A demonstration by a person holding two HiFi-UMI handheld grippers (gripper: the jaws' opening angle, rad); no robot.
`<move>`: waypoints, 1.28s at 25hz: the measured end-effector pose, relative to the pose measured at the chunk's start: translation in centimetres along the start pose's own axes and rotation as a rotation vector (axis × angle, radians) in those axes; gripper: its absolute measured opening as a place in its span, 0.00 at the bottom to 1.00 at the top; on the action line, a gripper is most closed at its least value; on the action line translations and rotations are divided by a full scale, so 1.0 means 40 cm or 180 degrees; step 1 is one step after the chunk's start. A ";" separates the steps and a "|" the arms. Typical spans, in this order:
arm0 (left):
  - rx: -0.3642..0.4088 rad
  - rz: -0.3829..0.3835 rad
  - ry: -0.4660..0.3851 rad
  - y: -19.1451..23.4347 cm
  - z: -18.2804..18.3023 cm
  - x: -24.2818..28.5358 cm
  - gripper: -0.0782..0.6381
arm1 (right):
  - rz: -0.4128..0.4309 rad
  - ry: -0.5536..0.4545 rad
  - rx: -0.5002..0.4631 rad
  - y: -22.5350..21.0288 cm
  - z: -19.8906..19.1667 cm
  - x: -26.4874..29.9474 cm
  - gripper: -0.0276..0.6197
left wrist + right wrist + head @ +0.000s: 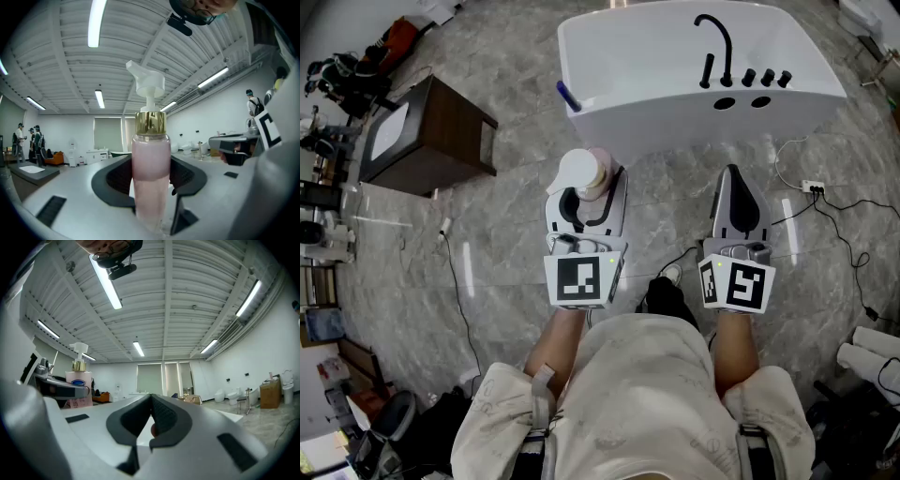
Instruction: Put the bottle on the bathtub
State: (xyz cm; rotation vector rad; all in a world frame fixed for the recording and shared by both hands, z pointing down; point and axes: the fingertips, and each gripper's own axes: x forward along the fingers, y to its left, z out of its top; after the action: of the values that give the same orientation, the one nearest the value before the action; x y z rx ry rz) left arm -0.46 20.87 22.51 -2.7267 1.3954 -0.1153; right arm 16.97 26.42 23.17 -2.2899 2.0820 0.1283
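The person holds both grippers forward, side by side. The left gripper is clamped on the upright pink bottle. The right gripper has its jaws pressed together, with nothing between. The bathtub stands ahead, apart from the bottle.

No readable words or numbers anywhere. On the pink pump bottle, only a blue oval emblem and faint lines of print on its label, too small to make out. Just short of the bathtub, black-and-white square patterns, not letters, on the marker cubes of the left gripper and right gripper.
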 end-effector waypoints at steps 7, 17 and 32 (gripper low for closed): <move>-0.0103 0.0304 0.0046 0.214 -0.018 -0.360 0.41 | 0.0351 0.0126 -0.0090 0.349 0.024 -0.173 0.03; -0.0159 0.0623 0.0096 0.340 -0.002 -0.735 0.41 | 0.0594 -0.0038 -0.0101 0.618 0.156 -0.374 0.03; -0.0140 0.0849 0.0031 0.361 0.040 -0.739 0.41 | 0.0873 -0.0093 -0.0004 0.646 0.171 -0.308 0.03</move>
State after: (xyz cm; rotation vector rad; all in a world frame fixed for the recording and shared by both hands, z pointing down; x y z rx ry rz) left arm -29.16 36.51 18.50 -2.5452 1.7667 -0.0823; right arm -10.10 36.77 18.09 -1.9774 2.3690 0.1706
